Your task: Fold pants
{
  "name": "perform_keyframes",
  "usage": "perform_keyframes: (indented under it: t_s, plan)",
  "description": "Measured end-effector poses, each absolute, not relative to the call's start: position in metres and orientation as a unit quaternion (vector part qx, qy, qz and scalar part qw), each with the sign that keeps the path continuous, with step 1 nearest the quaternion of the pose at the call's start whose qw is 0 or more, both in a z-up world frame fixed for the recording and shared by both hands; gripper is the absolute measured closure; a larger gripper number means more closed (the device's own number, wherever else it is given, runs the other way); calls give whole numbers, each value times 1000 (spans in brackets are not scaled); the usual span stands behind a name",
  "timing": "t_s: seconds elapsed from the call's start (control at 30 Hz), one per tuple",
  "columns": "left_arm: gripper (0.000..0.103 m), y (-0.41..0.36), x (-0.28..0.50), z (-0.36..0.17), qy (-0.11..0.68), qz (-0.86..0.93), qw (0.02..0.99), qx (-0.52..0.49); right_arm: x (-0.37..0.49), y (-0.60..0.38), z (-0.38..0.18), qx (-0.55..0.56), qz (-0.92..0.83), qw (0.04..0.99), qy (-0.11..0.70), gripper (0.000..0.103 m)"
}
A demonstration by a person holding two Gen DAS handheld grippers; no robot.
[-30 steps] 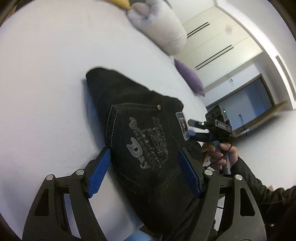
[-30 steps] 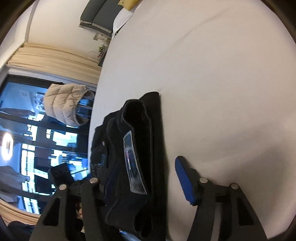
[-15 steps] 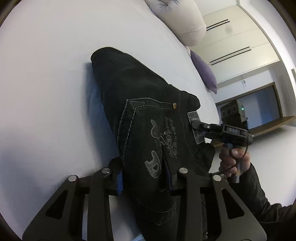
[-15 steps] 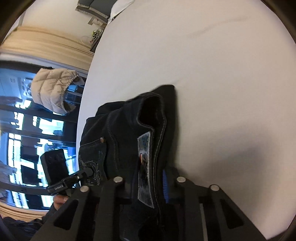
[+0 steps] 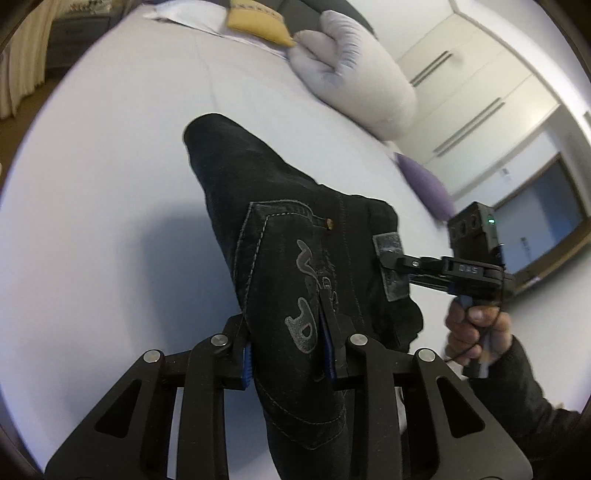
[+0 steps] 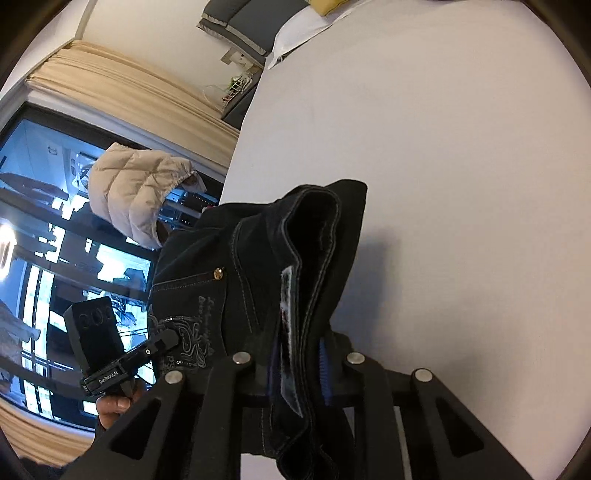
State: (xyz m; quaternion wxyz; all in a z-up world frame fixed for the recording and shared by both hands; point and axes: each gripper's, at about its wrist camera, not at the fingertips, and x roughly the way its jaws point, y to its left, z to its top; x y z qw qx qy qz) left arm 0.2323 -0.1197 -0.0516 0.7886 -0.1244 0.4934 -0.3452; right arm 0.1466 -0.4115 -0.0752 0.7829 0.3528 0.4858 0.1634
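Both grippers have closed since a second ago: left gripper [image 5: 288,354] and right gripper [image 6: 295,365] clamp the black pants [image 5: 295,229], raised off the bed [image 5: 110,147] for folding.

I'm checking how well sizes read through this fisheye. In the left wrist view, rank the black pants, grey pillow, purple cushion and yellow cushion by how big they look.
1. Black pants, though nearness inflates them.
2. Grey pillow.
3. Purple cushion and yellow cushion: look alike, both partly hidden or cut off, so unranked.
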Motion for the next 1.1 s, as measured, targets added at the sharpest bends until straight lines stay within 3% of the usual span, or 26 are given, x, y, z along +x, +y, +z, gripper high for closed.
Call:
perform_keyframes:
  t_s: [0.2, 0.27, 0.33, 0.47, 0.57, 0.6, 0.63, 0.73, 0.77, 0.83, 0.9, 1.1]
  plan:
    - [76, -92, 300, -96, 527, -307, 785, -106, 202, -400, -116, 366, 138, 763, 515, 83]
    - [73, -85, 311, -121, 547, -291, 777, -109, 207, -400, -135, 352, 107, 761, 535, 75]
    - [61, -74, 314, -140, 556, -280, 774, -116, 202, -406, -149, 379, 107, 755, 524, 66]
    - [57, -58, 306, -148, 542, -279, 778, -153, 181, -414, -145, 406, 107, 759, 497, 54]
    - [54, -42, 286, -117, 501, -242, 824, -106, 154, -414, -115, 347, 47, 806, 477, 35]
    - [45, -40, 272, -105, 480, -232, 842, -86, 142, -410, -101, 325, 28, 824, 463, 32]
    - [26, -42, 261, -90, 457, -216, 861, -63, 128, -405, -85, 300, 14, 844, 444, 32]
    - [3, -51, 208, -31, 346, -140, 928, 5, 84, -382, -34, 219, -37, 900, 375, 27]
    - [0, -57, 186, -10, 301, -113, 946, 29, 64, -373, -15, 198, -51, 918, 340, 24]
    - [0, -69, 138, 26, 211, -56, 973, 77, 30, -356, 19, 168, -71, 945, 272, 2]
    - [0, -88, 103, 52, 169, -27, 980, 97, 9, -339, 44, 142, -83, 962, 219, 0]
    - [0, -90, 24, 104, 141, -74, 987, 30, -49, -303, 110, 90, -111, 981, 133, 0]
